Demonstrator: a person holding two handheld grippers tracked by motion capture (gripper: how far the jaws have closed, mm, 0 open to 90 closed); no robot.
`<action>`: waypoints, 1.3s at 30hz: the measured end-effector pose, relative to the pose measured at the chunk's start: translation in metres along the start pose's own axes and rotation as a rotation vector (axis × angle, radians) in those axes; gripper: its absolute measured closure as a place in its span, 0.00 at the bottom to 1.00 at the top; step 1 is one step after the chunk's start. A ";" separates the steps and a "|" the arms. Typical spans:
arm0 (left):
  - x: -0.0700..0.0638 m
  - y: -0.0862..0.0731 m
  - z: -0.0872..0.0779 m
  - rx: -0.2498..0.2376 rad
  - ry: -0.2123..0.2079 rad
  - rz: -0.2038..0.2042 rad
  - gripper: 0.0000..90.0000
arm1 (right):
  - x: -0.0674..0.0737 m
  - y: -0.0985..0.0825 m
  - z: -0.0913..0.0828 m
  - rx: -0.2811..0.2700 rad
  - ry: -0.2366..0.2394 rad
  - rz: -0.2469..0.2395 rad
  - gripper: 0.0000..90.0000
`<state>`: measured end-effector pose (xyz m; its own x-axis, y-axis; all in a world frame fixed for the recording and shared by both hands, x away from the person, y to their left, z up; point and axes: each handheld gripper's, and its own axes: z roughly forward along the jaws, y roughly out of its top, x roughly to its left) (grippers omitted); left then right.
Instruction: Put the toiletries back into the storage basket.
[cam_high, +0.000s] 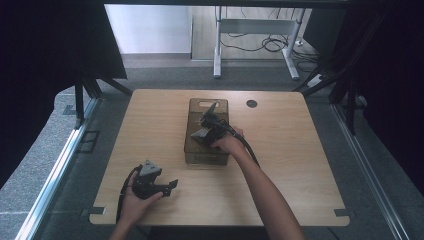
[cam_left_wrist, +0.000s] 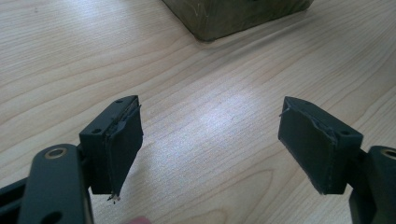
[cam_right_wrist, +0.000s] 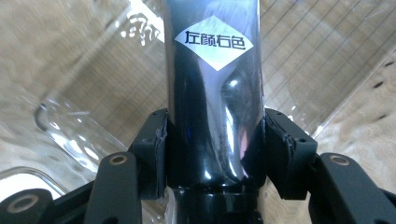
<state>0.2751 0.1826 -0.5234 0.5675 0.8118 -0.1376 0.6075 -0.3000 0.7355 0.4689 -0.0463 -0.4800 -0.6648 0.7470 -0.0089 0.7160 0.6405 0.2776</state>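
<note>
The right hand-held gripper (cam_high: 210, 121) sits over the clear plastic box (cam_high: 195, 150) near the middle of the table (cam_high: 295, 150), and it is clamped on a glossy black tube (cam_right_wrist: 212, 93). In the right gripper view both pads press against the tube's sides, one on each flank, just above its narrower neck. The tube's long axis runs straight out from between the jaws, and a silver diamond label with printed characters faces the camera further along it. Behind the tube lie the box's clear walls and floor, so the tube looks to be held inside or just above the box; which of the two cannot be told. In the high view the tube (cam_high: 212, 107) shows as a dark shape pointing away from the person, along the box's length toward its handle end.

The left hand-held gripper (cam_high: 170, 188) rests low near the table's front edge, well apart from the box and to its left. Its jaws are spread wide with nothing between them; in the left gripper view (cam_left_wrist: 210, 140) bare wood shows in the gap, and a corner of the box (cam_left_wrist: 233, 16) stands ahead of it.

Since the right hand already has the tube, it is likely the one placed to move it. Whether that means lowering it in or lifting it out is unclear.
</note>
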 end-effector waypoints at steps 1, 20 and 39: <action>0.000 0.000 0.000 0.000 0.000 0.000 0.25 | 0.001 0.000 0.001 0.004 -0.003 -0.003 0.51; 0.000 0.001 0.001 0.003 -0.001 -0.004 0.25 | -0.003 -0.007 -0.040 -0.182 0.034 0.011 0.46; -0.001 -0.001 -0.001 0.010 0.017 -0.002 0.25 | -0.031 -0.081 -0.102 -0.402 0.079 -0.008 0.49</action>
<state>0.2732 0.1821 -0.5238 0.5565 0.8210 -0.1278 0.6142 -0.3029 0.7287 0.4098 -0.1392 -0.4037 -0.6953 0.7165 0.0565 0.5806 0.5137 0.6317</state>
